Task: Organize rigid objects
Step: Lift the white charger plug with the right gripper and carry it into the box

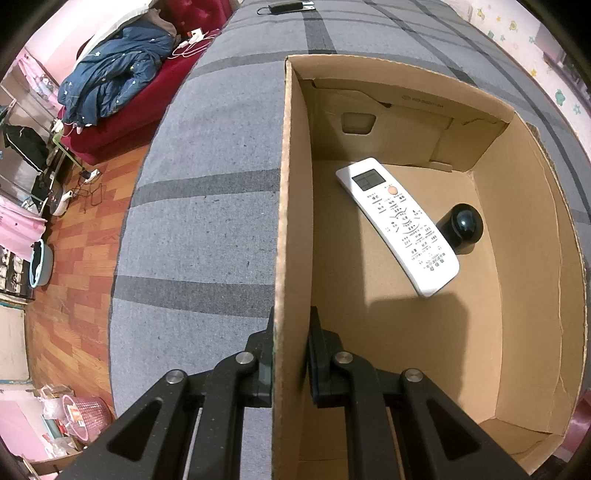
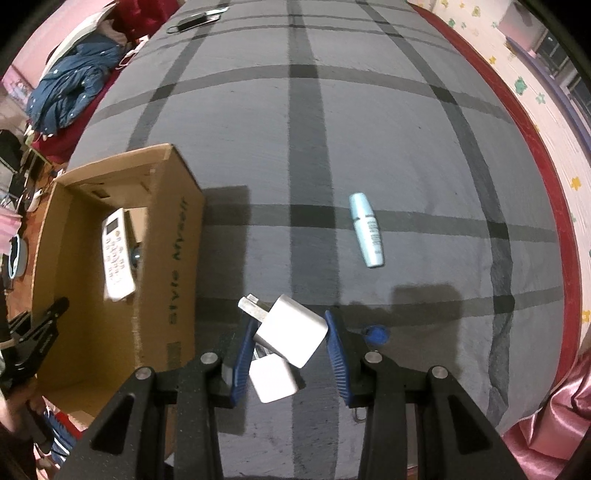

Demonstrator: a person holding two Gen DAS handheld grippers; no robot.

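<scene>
An open cardboard box [image 1: 535, 229] stands on a grey plaid blanket [image 1: 207, 221]. My left gripper [image 1: 291, 325] is shut on the box's left wall, one finger on each side. Inside lie a white remote [image 1: 397, 223] and a black round-topped object [image 1: 461, 227]. In the right wrist view, my right gripper [image 2: 290, 330] is shut on a white charger plug [image 2: 291, 334], held above the blanket with its prongs up-left. A second white charger cube [image 2: 273, 380] lies under it. The box [image 2: 162, 258] is to the left. A light blue tube [image 2: 366, 230] lies up-right, and a small blue round tag [image 2: 376, 334] sits beside the right finger.
A black adapter with a cable [image 2: 195, 20] lies at the blanket's far edge. A blue jacket [image 1: 110, 85] is heaped on a red sofa [image 1: 122, 125] at the left. The blanket's red border [image 2: 546, 177] and a pink wall run along the right.
</scene>
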